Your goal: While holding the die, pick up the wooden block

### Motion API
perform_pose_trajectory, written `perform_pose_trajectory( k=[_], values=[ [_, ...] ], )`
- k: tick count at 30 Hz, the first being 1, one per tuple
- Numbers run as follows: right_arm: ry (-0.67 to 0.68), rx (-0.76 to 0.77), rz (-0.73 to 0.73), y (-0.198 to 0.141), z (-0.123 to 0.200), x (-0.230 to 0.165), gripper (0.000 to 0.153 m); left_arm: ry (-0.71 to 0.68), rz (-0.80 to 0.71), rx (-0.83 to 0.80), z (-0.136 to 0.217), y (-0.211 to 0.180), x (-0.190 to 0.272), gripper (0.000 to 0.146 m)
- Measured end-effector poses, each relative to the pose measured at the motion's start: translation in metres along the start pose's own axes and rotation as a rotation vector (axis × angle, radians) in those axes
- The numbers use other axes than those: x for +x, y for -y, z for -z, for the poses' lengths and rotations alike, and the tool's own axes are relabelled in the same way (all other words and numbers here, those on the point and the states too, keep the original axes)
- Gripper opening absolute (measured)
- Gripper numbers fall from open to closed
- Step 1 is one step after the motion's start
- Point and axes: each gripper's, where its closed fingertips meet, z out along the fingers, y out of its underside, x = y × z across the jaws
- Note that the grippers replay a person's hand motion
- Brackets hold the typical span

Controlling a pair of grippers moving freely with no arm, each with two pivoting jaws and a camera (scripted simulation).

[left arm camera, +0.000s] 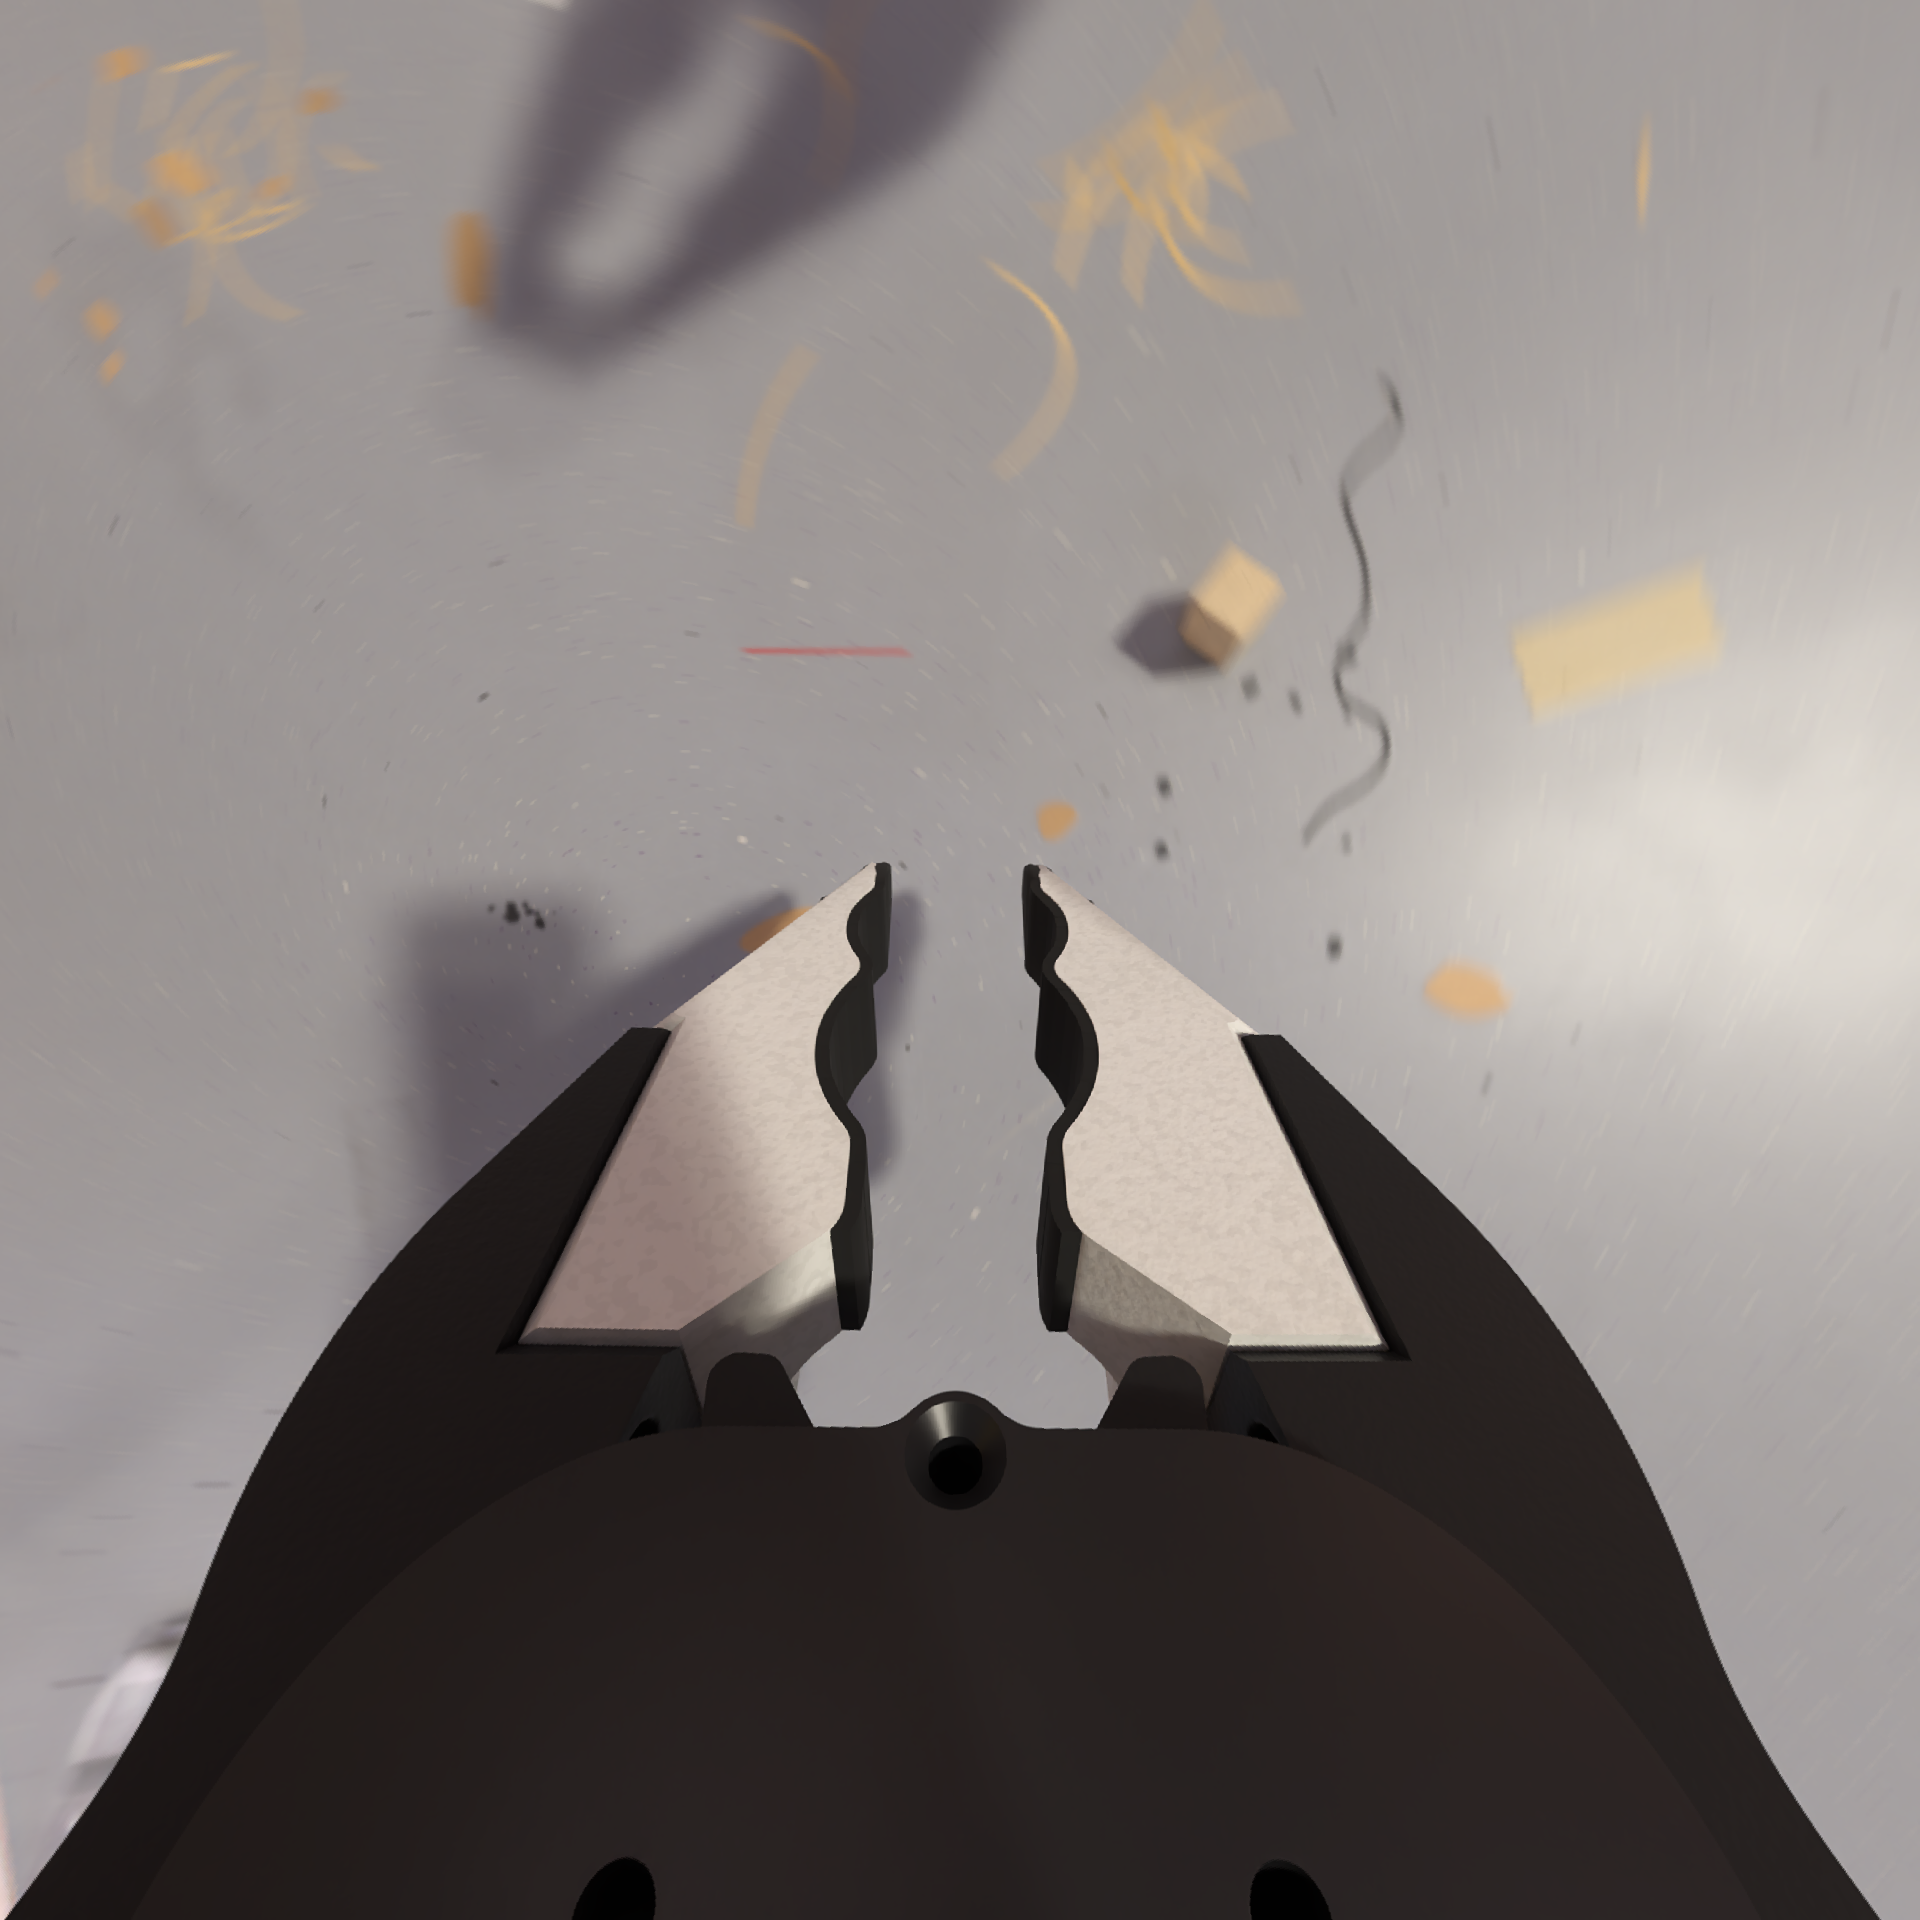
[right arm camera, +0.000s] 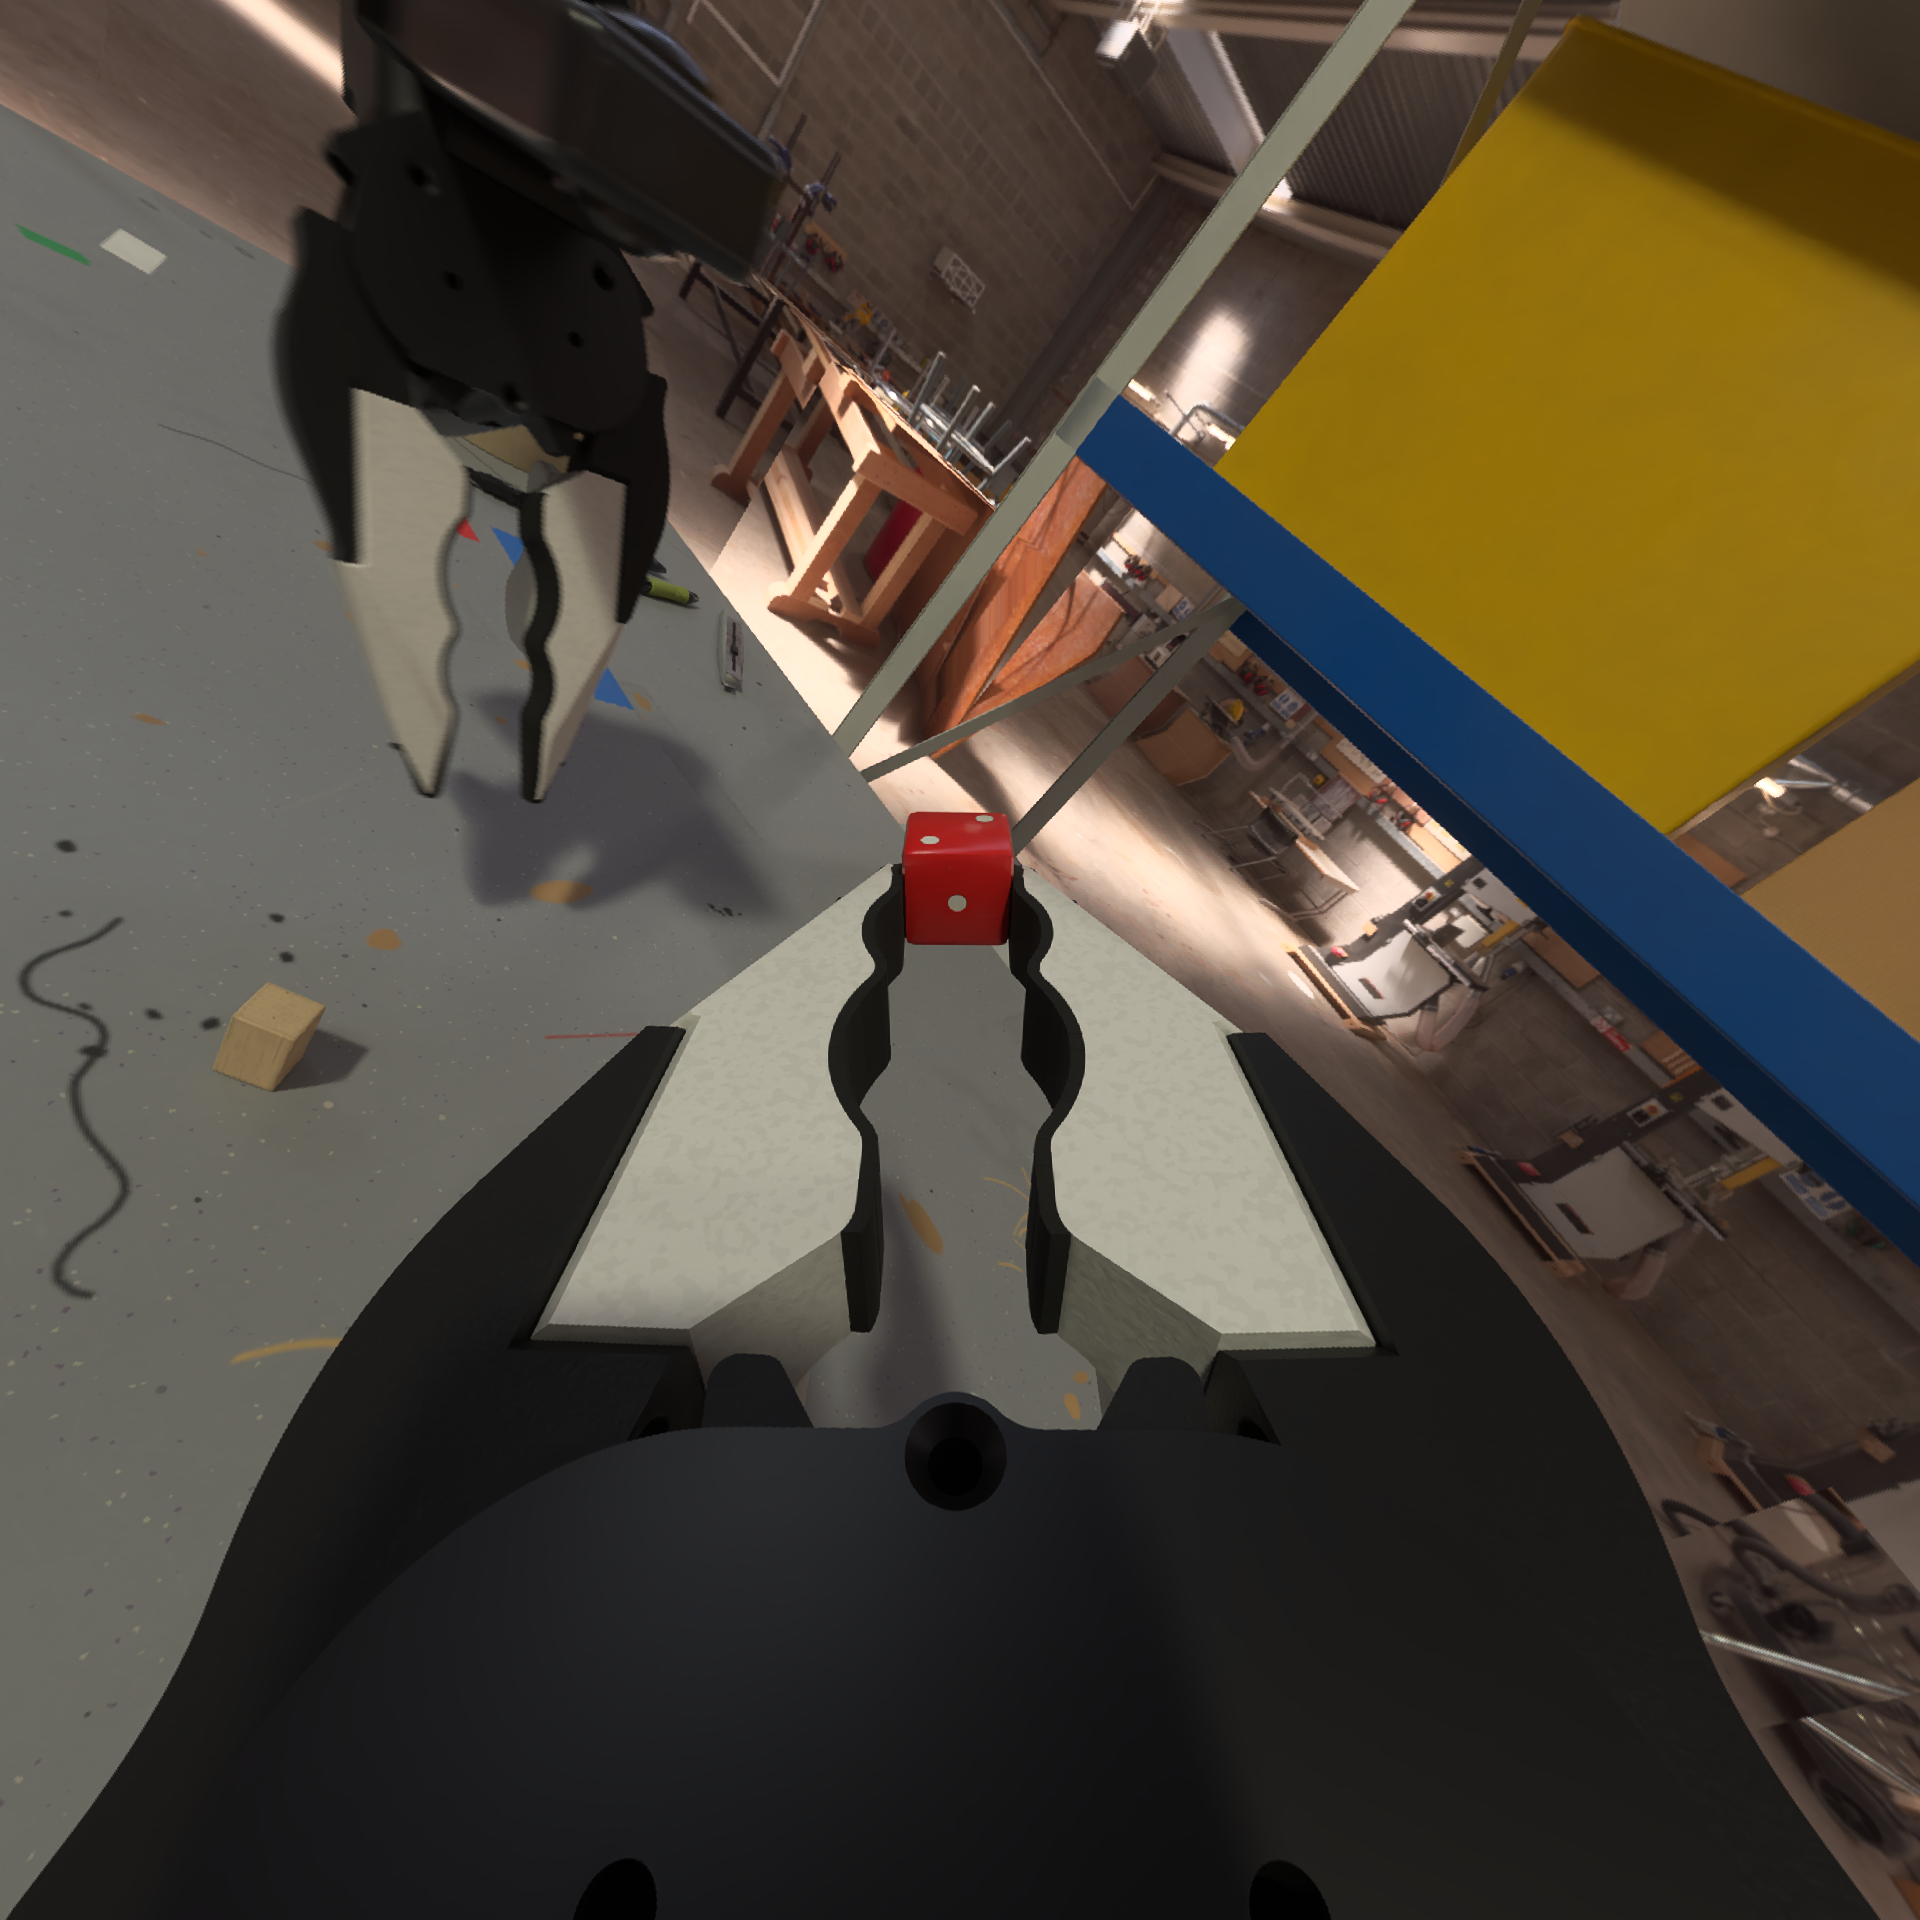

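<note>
Right claw (right arm camera: 957, 883) gripping die (right arm camera: 956, 879), underside hidden

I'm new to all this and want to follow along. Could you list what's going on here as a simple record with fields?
right gripper: shut on the red die, held at its fingertips, off the table
left gripper: open, empty, above the table
wooden block: lying on the grey table, ahead and to the right of the left gripper, untouched
table surface: paint marks, a black squiggle
task stage: die held; block not yet grasped
</note>
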Motion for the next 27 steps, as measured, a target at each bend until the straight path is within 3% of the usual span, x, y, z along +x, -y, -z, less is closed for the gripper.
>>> perform_pose_trajectory(
  k=[2,6,11,14,17,20,22,25,27],
  values=[
    [0.003,-0.005,-0.003,-0.002,-0.001,-0.001,0.019,-0.008,-0.22,-0.122,-0.004,-0.009,0.015,0.028],
    [0.008,-0.015,-0.009,-0.005,-0.003,-0.002,0.019,-0.039,-0.517,-0.277,-0.011,-0.017,0.03,0.033],
    [0.012,-0.027,-0.026,-0.011,-0.003,-0.002,0.019,-0.125,-0.734,-0.338,-0.023,-0.016,0.034,0.038],
    [0.01,-0.031,-0.031,-0.013,-0.002,0.0,0.019,-0.201,-0.703,-0.33,-0.035,-0.013,0.04,0.033],
    [0.011,-0.029,-0.036,-0.013,0.0,0.001,0.019,-0.248,-0.505,-0.248,-0.045,0.001,0.043,0.0],
    [0.011,-0.025,-0.039,-0.012,0.003,0.003,0.019,-0.294,-0.258,-0.163,-0.05,0.012,0.04,0.0],
    [0.013,-0.023,-0.041,-0.011,0.005,0.003,0.019,-0.301,-0.176,-0.106,-0.049,0.016,0.036,0.0],
    [0.021,-0.023,-0.045,-0.012,0.005,0.003,0.019,-0.254,-0.312,-0.029,-0.04,0.019,0.034,0.003],
    [0.027,-0.023,-0.051,-0.014,0.004,0.003,0.019,-0.214,-0.416,-0.052,-0.035,0.02,0.036,0.017]
  ],
)
